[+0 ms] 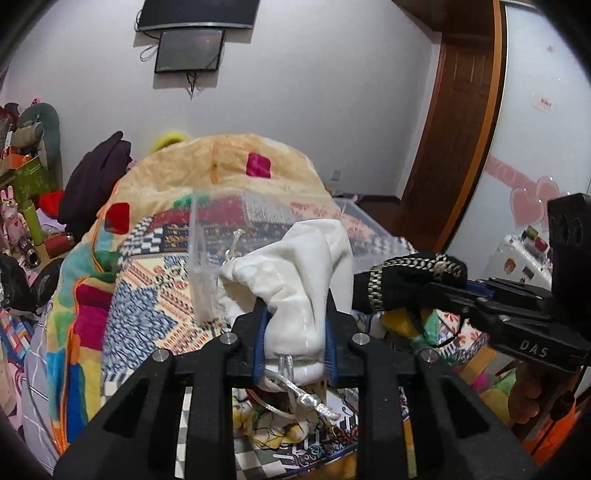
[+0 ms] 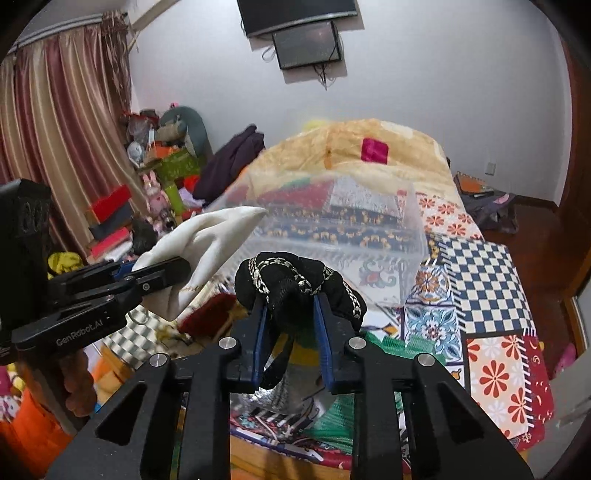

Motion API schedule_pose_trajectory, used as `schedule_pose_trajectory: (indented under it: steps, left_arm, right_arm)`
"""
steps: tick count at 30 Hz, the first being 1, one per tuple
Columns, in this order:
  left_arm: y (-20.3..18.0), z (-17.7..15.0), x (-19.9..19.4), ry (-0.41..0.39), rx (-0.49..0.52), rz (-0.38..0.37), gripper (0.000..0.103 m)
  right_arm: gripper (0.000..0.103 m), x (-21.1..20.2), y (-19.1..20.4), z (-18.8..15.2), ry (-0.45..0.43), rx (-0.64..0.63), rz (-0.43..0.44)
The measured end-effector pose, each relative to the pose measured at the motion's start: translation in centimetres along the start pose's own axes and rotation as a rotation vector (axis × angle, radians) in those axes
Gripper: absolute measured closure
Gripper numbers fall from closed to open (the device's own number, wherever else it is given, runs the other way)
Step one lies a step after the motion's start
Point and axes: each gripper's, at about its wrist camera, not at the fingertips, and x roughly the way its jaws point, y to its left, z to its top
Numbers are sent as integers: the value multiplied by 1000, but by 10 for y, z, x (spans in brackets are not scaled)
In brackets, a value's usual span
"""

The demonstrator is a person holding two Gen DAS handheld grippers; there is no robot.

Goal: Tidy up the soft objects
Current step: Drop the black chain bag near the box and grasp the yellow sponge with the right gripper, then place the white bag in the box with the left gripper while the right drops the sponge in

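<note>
Now my left gripper [image 1: 293, 332] is clamped on the white drawstring pouch [image 1: 295, 266], and my right gripper [image 2: 290, 325] pinches the black trimmed pouch [image 2: 295, 280]. Both hang above the patchwork bedspread [image 2: 480, 266], just short of the clear plastic bin [image 2: 369, 229]. To do this well, I judge I should carry each pouch fully over the bin's rim before loosening, one at a time, so the dangling cords don't snag the wall.

The clear plastic bin [image 2: 332, 221] on the bed [image 2: 491, 280] is smeared by blur, its edges hard to trace. The television [image 2: 295, 14] is cut off at the top edge. The clutter [image 2: 147, 177] by the curtain is too small to identify.
</note>
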Motion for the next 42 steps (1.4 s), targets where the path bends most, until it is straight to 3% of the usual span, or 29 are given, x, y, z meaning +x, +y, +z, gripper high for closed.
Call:
schedule_pose_trajectory:
  steps: [8, 10, 19, 21, 24, 27, 34, 35, 37, 39, 42]
  left_arm:
    - [2, 30, -14, -47, 32, 30, 78]
    - [0, 33, -14, -50, 53, 46, 78]
    - [-3, 25, -5, -14, 82, 56, 78]
    - [-1, 21, -2, 0, 71, 50, 78]
    - [2, 16, 1, 17, 57, 43, 78]
    - [5, 11, 2, 27, 45, 38, 78]
    - [9, -2, -1, 44, 26, 27, 78]
    - [9, -3, -1, 46, 27, 28, 78]
    - [10, -4, -2, 46, 30, 33, 78]
    - [11, -3, -3, 38, 31, 39, 78]
    - [14, 6, -3, 22, 22, 40, 78]
  right_arm:
    - [84, -14, 4, 21, -71, -1, -7]
    - [90, -11, 2, 22, -63, 1, -6]
    - [90, 12, -11, 7, 36, 17, -29]
    - [84, 13, -14, 5, 52, 28, -36]
    - [54, 12, -13, 6, 46, 30, -52]
    - [47, 12, -9, 3, 65, 9, -46]
    - [47, 22, 12, -32, 187, -74, -1]
    - [49, 25, 14, -37, 205, -79, -3]
    - [71, 30, 15, -40, 225, -84, -10]
    - [75, 31, 13, -38, 224, -69, -6]
    - [75, 16, 11, -22, 155, -44, 8]
